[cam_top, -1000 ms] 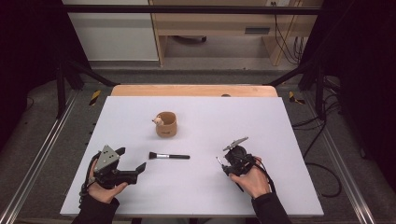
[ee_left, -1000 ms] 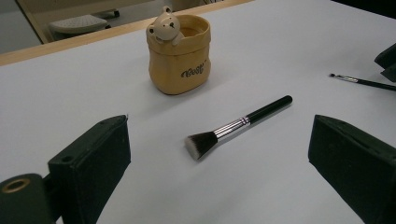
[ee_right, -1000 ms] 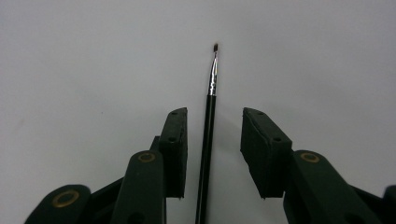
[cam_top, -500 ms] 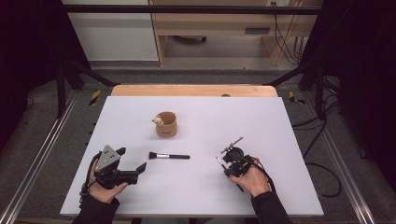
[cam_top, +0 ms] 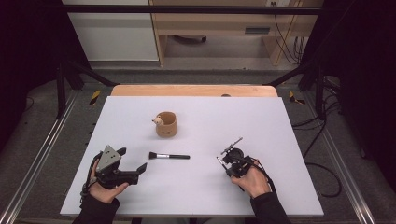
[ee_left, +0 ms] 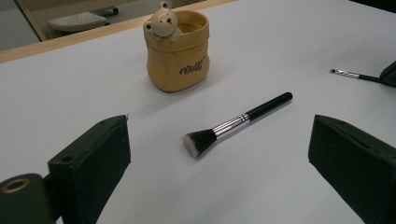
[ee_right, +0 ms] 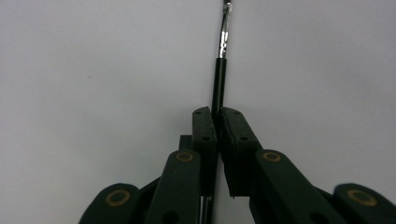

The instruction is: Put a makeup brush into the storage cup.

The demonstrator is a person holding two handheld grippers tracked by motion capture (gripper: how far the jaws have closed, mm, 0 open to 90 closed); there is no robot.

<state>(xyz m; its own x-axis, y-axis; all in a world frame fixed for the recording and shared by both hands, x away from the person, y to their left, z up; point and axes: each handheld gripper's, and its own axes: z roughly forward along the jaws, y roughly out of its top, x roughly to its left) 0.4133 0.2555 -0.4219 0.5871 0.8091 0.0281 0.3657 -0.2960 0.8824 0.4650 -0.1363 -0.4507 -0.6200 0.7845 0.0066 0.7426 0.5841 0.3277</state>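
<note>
Black jaws of the right gripper (ee_right: 215,122) have just been closing and now pinch the handle of one thin brush (ee_right: 220,70), whose silver ferrule and tip stick out ahead of them, near the desk's front right corner (cam_top: 232,145). The left gripper (cam_top: 133,164), near the front left corner, stands wide apart with nothing between its jaws. Two brushes in all: the second, a thick makeup brush (cam_top: 169,156) with a flat dark head, lies on the desk between the two grippers, touching neither. One tan cup (cam_top: 166,125) with a small bear on its rim stands upright toward the middle. The desk (cam_top: 261,116) is pale grey-white with a wooden strip along its far edge; beyond it are a grey floor and a wooden bench (cam_top: 219,23)
</note>
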